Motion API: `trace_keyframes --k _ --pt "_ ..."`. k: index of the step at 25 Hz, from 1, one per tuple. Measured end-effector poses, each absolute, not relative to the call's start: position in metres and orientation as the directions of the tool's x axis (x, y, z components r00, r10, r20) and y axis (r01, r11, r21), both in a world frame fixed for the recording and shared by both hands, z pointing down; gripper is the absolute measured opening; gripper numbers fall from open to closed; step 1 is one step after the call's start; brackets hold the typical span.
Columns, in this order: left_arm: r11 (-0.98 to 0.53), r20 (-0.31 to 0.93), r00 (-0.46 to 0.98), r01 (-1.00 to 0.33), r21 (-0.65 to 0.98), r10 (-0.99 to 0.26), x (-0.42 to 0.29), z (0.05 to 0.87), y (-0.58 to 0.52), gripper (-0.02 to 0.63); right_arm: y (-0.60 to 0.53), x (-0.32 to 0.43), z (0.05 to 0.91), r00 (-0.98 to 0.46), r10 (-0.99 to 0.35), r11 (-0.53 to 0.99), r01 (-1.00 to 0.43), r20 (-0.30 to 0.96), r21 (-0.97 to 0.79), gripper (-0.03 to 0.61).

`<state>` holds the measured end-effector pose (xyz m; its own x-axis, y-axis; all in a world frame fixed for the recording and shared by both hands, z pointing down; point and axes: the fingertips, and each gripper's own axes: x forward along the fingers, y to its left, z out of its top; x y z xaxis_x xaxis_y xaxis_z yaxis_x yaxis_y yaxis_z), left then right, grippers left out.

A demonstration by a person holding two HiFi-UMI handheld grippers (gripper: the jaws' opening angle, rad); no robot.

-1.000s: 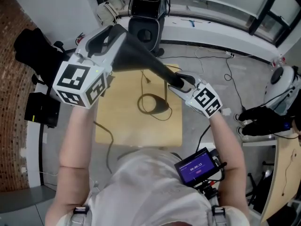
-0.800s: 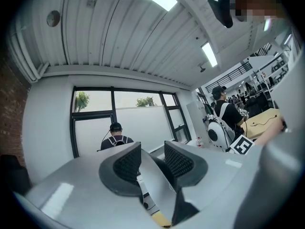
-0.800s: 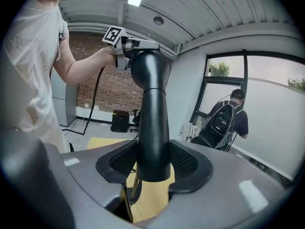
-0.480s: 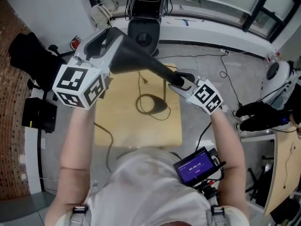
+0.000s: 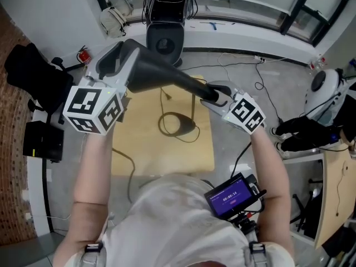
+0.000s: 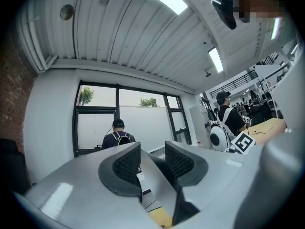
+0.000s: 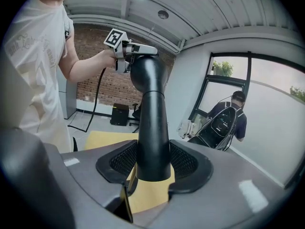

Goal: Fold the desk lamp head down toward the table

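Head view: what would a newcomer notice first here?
The black desk lamp stretches across the middle of the head view, clamped at its wide upper end by the left gripper and farther down its stem by the right gripper. Next come the black-and-white marker cubes on both grippers. Below them is the small wooden table with a dark loop of cable on it.
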<state>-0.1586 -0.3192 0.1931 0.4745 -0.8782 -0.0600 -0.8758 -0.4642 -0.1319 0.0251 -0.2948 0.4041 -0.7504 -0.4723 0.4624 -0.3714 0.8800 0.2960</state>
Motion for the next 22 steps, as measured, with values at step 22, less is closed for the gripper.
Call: trace_keyframes --k 22 --pt "-0.433 -0.080 0.431 -0.901 0.011 -0.899 -0.179 0.228 -0.313 0.158 -0.286 0.043 0.393 -0.678 -0.506 0.859 -0.347 0.533 0.376 0.225"
